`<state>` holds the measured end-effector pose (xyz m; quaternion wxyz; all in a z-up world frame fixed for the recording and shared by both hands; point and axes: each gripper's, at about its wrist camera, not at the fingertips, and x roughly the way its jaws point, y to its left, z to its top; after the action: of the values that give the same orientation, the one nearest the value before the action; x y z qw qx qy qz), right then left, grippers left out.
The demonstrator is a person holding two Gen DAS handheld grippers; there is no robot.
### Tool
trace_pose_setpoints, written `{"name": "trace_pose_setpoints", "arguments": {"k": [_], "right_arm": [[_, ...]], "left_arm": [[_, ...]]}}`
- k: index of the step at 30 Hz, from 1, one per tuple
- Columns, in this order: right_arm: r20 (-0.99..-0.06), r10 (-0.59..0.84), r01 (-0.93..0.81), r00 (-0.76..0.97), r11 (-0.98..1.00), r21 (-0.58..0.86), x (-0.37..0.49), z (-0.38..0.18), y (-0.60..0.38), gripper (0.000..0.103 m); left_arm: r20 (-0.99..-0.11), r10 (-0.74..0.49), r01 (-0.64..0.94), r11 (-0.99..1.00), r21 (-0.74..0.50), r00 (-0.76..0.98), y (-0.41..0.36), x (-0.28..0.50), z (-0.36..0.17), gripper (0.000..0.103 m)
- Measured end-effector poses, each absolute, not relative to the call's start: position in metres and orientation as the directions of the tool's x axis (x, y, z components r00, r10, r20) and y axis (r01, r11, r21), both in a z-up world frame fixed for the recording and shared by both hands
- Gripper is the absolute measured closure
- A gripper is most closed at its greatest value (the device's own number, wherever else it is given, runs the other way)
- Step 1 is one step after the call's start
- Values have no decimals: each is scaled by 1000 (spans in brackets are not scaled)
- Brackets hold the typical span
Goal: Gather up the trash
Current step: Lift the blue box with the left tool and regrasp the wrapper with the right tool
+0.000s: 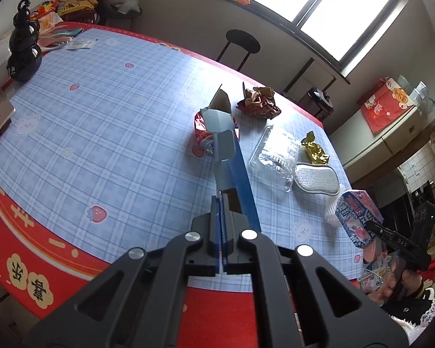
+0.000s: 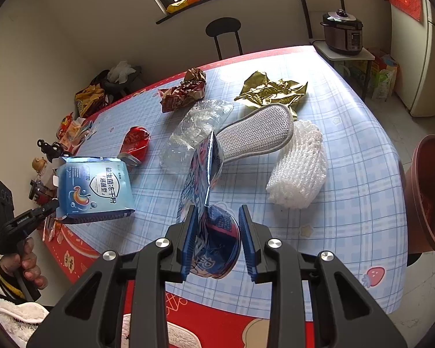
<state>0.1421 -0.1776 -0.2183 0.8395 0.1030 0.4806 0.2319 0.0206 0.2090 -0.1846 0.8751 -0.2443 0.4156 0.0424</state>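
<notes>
My left gripper [image 1: 221, 240] is shut on a flattened blue box [image 1: 232, 156], which it holds above the table; the box also shows in the right wrist view [image 2: 94, 188]. My right gripper [image 2: 214, 240] holds a blue and red snack wrapper [image 2: 214, 243] between its jaws, seen from the left wrist view too [image 1: 353, 217]. On the checked tablecloth [image 2: 348, 174] lie a crushed red can [image 2: 136, 142], a brown-red wrapper [image 2: 185, 90], a clear plastic tray [image 2: 197, 127], a gold foil wrapper [image 2: 269, 90] and white foam netting [image 2: 298, 168].
A grey insole-shaped pad [image 2: 255, 136] lies mid-table. A brown bin [image 2: 429, 191] stands off the table's right edge. A black gourd bottle [image 1: 23, 49] and snack bags [image 1: 75, 0] stand at the far left. A stool [image 1: 242, 43] and rice cooker [image 2: 343, 32] stand behind.
</notes>
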Motion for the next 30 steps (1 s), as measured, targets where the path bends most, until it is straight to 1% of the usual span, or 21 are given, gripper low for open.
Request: {"name": "trace_pose_setpoints", "arguments": {"k": [4, 5, 8, 11, 12, 17, 20, 22, 23, 24, 26, 27, 30], "right_arm": [[-745, 496, -300, 446, 867, 398, 141, -212, -175, 73], [-741, 499, -300, 449, 865, 401, 141, -211, -175, 78], [-730, 501, -296, 464, 865, 406, 138, -207, -180, 86], [-732, 502, -289, 460, 865, 410, 135, -210, -185, 97], [-734, 500, -286, 460, 866, 410, 134, -211, -188, 98], [-743, 485, -245, 461, 875, 419, 128, -215, -206, 100], [-775, 467, -230, 425, 884, 407, 125, -226, -211, 96], [-811, 441, -230, 386, 897, 378, 122, -236, -209, 80], [-827, 425, -232, 368, 903, 361, 119, -242, -208, 58], [-846, 403, -234, 350, 912, 338, 117, -248, -206, 39], [-868, 393, -268, 303, 909, 318, 111, -259, -199, 35], [-880, 384, -292, 279, 907, 303, 109, -264, -195, 30], [-919, 318, -376, 231, 901, 217, 102, -276, -177, 20]], "left_arm": [[-710, -114, -246, 890, -384, 695, 211, 15, -159, 98], [-702, -110, -237, 895, -377, 703, 210, 16, -153, 98], [-678, -116, -204, 905, -373, 726, 203, 21, -138, 98], [-668, -121, -179, 915, -362, 734, 193, 29, -131, 98], [-666, -126, -172, 916, -363, 735, 190, 31, -130, 98], [-664, -156, -145, 916, -374, 731, 176, 37, -130, 98], [-665, -173, -125, 918, -376, 726, 169, 41, -132, 98], [-665, -180, -116, 920, -375, 725, 165, 42, -134, 98], [-666, -184, -111, 920, -376, 723, 163, 42, -134, 98], [-668, -187, -110, 920, -376, 721, 161, 42, -135, 98], [-671, -195, -106, 919, -380, 716, 159, 43, -138, 98], [-673, -199, -105, 918, -382, 712, 160, 44, -141, 98], [-686, -215, -111, 911, -398, 695, 161, 45, -150, 98]]}}
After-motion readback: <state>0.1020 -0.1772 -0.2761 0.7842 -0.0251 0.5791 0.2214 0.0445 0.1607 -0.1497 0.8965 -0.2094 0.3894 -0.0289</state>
